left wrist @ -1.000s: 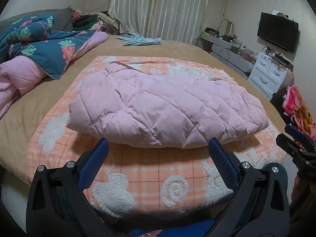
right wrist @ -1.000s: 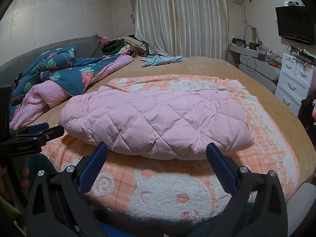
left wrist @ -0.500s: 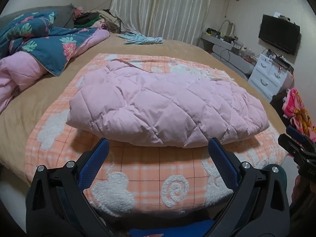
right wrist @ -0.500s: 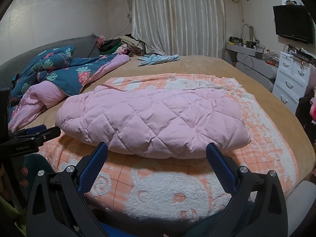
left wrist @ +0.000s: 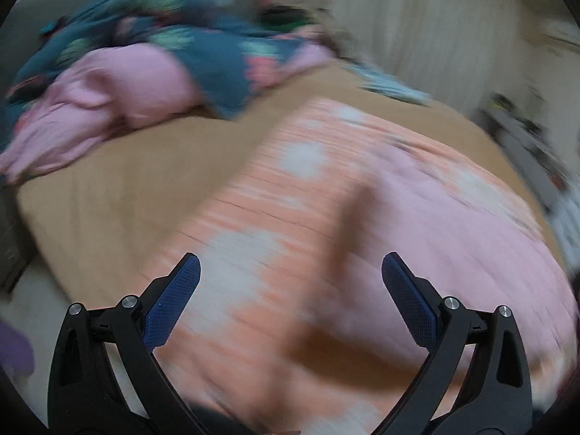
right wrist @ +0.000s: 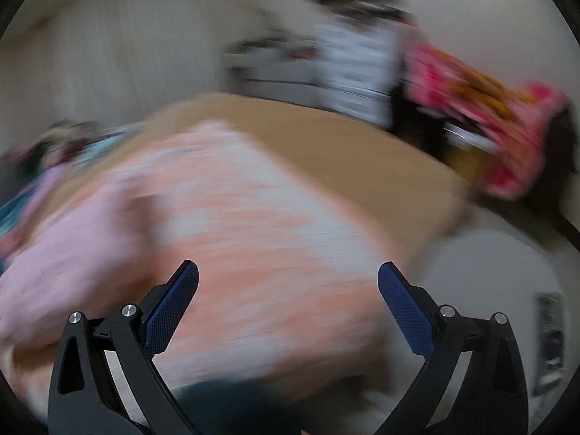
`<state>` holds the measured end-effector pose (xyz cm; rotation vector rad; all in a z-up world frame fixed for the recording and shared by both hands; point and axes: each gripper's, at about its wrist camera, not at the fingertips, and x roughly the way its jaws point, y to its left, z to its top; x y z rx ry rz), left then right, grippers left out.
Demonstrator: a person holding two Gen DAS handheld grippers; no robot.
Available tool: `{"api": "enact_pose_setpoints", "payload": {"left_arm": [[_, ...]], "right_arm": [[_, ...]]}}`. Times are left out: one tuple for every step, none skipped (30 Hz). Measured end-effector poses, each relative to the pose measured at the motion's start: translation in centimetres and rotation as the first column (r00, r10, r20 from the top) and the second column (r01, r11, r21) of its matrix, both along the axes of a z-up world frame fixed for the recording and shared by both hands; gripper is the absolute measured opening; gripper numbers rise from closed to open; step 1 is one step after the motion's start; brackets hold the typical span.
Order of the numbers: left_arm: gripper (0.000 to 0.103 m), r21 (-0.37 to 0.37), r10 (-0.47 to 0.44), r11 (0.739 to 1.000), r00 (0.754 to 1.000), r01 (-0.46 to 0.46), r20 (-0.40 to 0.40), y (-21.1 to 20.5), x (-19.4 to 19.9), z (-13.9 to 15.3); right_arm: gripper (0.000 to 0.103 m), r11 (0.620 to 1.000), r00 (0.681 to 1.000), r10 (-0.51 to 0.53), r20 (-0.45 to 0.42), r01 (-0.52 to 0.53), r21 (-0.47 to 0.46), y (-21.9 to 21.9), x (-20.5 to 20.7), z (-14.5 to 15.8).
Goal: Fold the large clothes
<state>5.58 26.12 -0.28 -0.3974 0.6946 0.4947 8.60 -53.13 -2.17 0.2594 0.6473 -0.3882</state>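
Both views are heavily motion-blurred. The folded pink quilted garment [left wrist: 471, 239] lies on the orange-and-white blanket [left wrist: 275, 217], at the right in the left wrist view and at the left in the right wrist view [right wrist: 65, 253]. My left gripper [left wrist: 290, 268] is open and empty, above the blanket's left part, left of the garment. My right gripper [right wrist: 288, 275] is open and empty, above the blanket's [right wrist: 261, 224] right part, right of the garment.
A teal floral and pink duvet [left wrist: 152, 65] is heaped at the far left of the tan bed [left wrist: 116, 195]. A white dresser [right wrist: 359, 72] and a bright pink-and-orange cloth pile [right wrist: 500, 123] stand beyond the bed's right edge. Pale floor [right wrist: 500, 282] shows at right.
Both grippers have swung fast outward: the left view now faces the bed's left side, the right view its right side. The garment has shifted toward the inner edge of each view. Both stay open.
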Motion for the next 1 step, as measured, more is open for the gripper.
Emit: {"api": "enact_pose_setpoints", "payload": {"left_arm": [[0.094, 0.026, 0.057, 0.998, 0.998, -0.057, -0.03, 2.76, 0.94, -0.53]], "right_arm": [[0.099, 0.997, 0.996, -0.081, -0.036, 0.08, -0.012, -3.01, 0.26, -1.18]]}}
